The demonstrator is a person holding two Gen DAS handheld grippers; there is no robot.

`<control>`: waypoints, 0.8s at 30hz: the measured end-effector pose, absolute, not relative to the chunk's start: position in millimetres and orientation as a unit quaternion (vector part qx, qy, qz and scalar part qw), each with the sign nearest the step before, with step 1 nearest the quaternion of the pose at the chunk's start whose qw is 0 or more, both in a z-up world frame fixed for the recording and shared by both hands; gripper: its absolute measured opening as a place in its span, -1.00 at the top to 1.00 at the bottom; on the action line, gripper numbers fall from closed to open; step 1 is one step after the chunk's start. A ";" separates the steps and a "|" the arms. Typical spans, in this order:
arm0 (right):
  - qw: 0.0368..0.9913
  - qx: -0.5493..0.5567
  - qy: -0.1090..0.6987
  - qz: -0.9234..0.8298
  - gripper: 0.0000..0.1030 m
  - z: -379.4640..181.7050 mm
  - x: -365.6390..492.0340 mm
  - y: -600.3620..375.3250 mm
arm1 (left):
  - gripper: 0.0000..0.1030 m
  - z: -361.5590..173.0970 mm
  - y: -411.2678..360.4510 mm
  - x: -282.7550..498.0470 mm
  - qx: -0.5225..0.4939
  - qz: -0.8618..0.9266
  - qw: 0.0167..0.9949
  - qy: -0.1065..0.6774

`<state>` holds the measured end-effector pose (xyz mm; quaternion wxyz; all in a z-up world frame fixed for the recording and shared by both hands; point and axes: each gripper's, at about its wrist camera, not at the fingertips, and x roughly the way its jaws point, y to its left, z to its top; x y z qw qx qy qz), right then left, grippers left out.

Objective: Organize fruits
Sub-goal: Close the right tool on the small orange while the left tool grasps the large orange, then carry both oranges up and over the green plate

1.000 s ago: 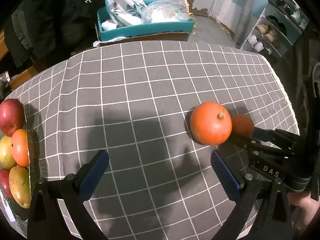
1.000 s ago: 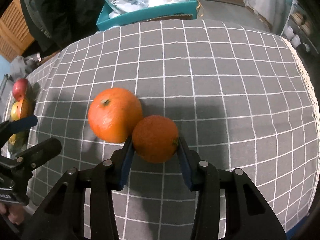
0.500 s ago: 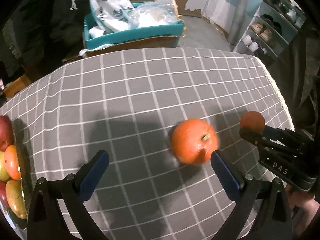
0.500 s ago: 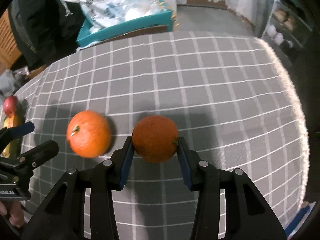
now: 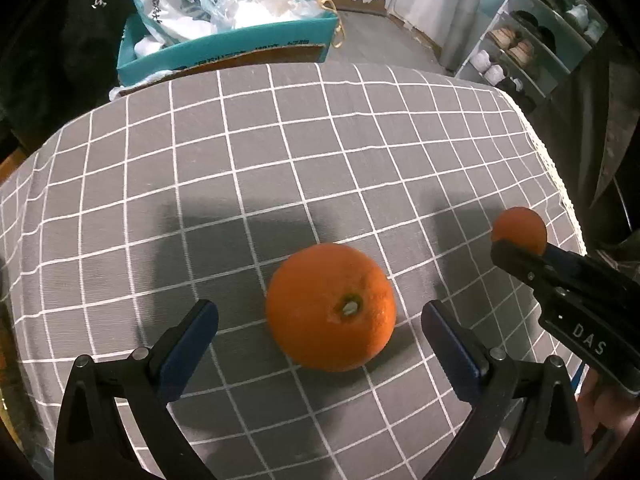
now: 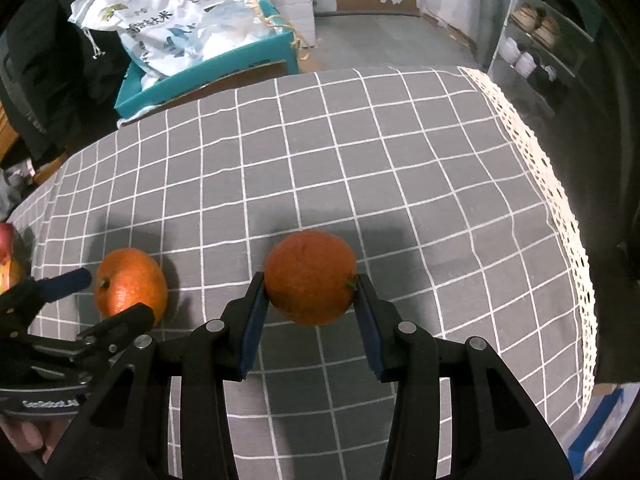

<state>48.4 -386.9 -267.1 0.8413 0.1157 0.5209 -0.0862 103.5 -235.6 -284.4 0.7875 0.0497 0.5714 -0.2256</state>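
A large orange (image 5: 331, 307) lies on the grey checked tablecloth (image 5: 280, 152), stem scar up, between the fingers of my open left gripper (image 5: 320, 316), which do not touch it. It also shows in the right wrist view (image 6: 130, 282) at the left, with the left gripper (image 6: 84, 296) around it. My right gripper (image 6: 310, 292) is shut on a smaller, darker orange (image 6: 311, 277), held just above the cloth. That orange also shows in the left wrist view (image 5: 519, 230), at the right.
A teal box (image 5: 224, 46) with white bags stands beyond the table's far edge. A shoe rack (image 5: 532, 48) is at the far right. The lace-trimmed right table edge (image 6: 560, 208) is close. A red apple (image 6: 5, 240) shows at the far left.
My left gripper has moved right and forward so the large orange now sits between its fingers; the fruit plate has left its view. My right gripper has lifted the small orange away to the right.
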 end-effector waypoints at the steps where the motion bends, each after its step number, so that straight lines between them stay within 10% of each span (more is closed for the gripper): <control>1: 0.841 0.116 0.522 -0.086 0.16 -268.2 47.7 -387.4 | -0.99 -285.7 -236.2 103.8 0.048 -0.225 0.787 0.572; 12: 0.836 0.113 0.530 -0.087 0.16 -276.7 49.6 -385.4 | -0.27 -294.5 -236.3 104.4 0.036 -0.238 0.777 0.582; 24: 0.846 0.096 0.518 -0.086 0.16 -261.5 48.7 -378.2 | -0.25 -271.7 -226.1 97.9 0.051 -0.222 0.799 0.556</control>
